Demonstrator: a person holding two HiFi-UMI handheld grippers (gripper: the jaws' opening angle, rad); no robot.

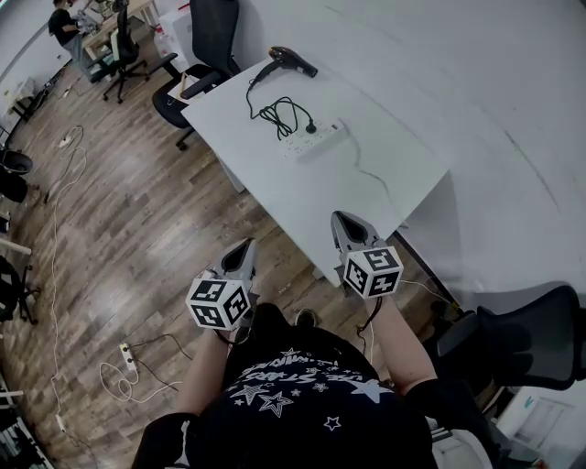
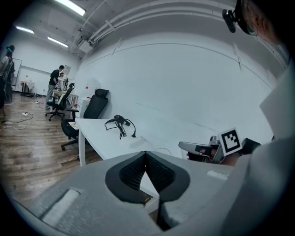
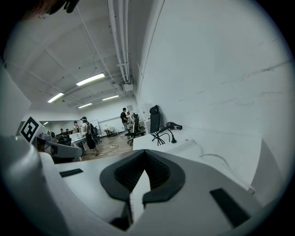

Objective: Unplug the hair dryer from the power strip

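Note:
A black hair dryer (image 1: pixel 291 60) lies at the far end of a white table (image 1: pixel 275 169). Its coiled black cord (image 1: pixel 279 116) runs to a plug (image 1: pixel 311 128) seated in a white power strip (image 1: pixel 316 140). My left gripper (image 1: pixel 245 249) hangs over the wood floor near the table's front corner, jaws together and empty. Over the table's near edge, my right gripper (image 1: pixel 341 221) is shut too, holding nothing. The dryer (image 2: pixel 118 119) shows far off in the left gripper view, and the dryer (image 3: pixel 174 125) and strip (image 3: pixel 180 145) lie ahead in the right gripper view.
Black office chairs (image 1: pixel 203 55) stand at the table's far end, another chair (image 1: pixel 517 343) at the right behind me. A thin white cable (image 1: pixel 375 179) trails from the strip. A second power strip (image 1: pixel 126 355) with cables lies on the floor. People work at desks (image 1: pixel 78 27) far off.

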